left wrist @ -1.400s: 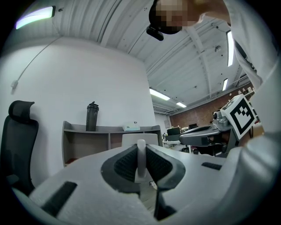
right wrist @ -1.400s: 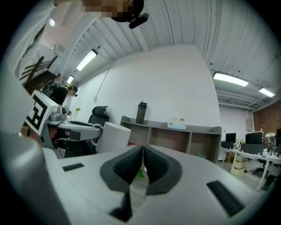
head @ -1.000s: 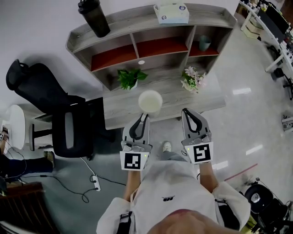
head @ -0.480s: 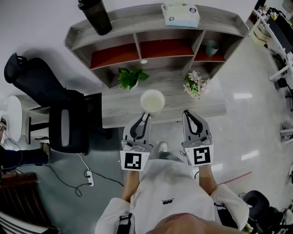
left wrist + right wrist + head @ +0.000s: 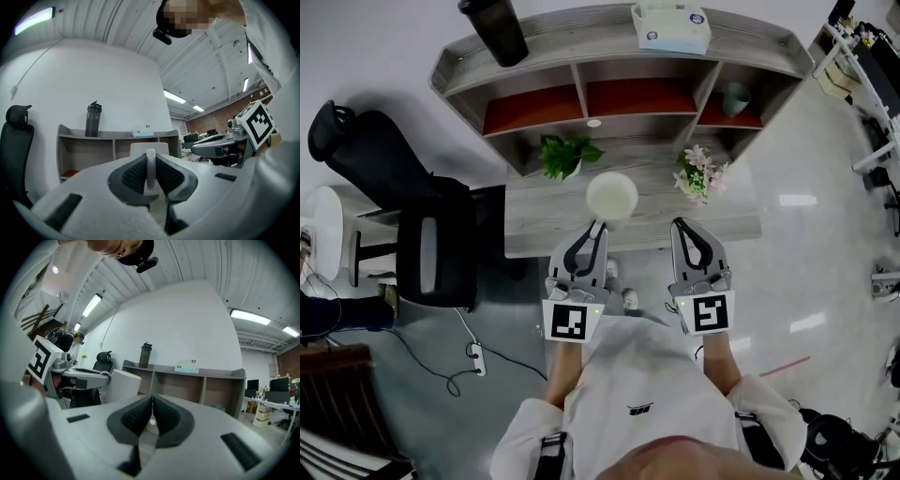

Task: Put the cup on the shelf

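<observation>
The left tongs (image 5: pixel 597 228) are clenched on the near edge of the white cup (image 5: pixel 611 195). They hold it upright in the air above the grey surface (image 5: pixel 542 217), with the shelf (image 5: pixel 581 42) at the far side. The right tongs (image 5: pixel 679 227), just to the right, are clenched with nothing between them.

I am finding no word or number that I can read. The square marker (image 5: pixel 570 322) on my left gripper (image 5: pixel 598 225) and its twin on my right gripper (image 5: pixel 680 225) are showing only black-and-white patterns. The box (image 5: pixel 672 26) on top of the far shelf (image 5: pixel 581 36) is carrying print too small to make out.
</observation>
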`<state>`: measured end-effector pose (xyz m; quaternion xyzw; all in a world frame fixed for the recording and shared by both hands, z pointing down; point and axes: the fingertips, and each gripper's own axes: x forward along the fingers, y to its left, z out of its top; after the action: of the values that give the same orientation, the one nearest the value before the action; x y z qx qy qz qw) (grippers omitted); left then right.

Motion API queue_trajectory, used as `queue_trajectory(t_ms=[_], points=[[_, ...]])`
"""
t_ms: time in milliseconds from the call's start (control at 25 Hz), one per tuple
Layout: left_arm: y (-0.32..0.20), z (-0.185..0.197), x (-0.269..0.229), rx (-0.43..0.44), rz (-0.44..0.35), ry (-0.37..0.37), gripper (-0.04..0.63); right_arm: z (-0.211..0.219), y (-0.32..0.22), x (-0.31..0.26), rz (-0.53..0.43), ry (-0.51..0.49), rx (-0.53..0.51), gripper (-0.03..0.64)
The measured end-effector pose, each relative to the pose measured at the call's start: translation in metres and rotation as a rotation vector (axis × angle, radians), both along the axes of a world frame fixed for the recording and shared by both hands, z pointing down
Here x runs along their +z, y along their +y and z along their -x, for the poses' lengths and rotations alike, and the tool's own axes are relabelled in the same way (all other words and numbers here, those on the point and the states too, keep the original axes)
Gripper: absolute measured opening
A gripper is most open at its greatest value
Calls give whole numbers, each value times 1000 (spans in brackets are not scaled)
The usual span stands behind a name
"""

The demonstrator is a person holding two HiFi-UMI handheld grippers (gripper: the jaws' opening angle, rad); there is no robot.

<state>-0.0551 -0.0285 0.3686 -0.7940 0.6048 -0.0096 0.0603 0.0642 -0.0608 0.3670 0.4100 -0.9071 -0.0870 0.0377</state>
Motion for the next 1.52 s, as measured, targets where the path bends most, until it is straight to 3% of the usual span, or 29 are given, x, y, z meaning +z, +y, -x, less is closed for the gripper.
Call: queue_trajectory(t_ms=[520,960,1520], points=[[-34,-2,6,21,-19,16,52,5,-30,4,-11,-4,6,31],[-80,14,15,23,12,34,54,22,-75,13,9,10,10,31],[-146,21,26,84,43,51,52,32,-133,23,37,37,64,31]])
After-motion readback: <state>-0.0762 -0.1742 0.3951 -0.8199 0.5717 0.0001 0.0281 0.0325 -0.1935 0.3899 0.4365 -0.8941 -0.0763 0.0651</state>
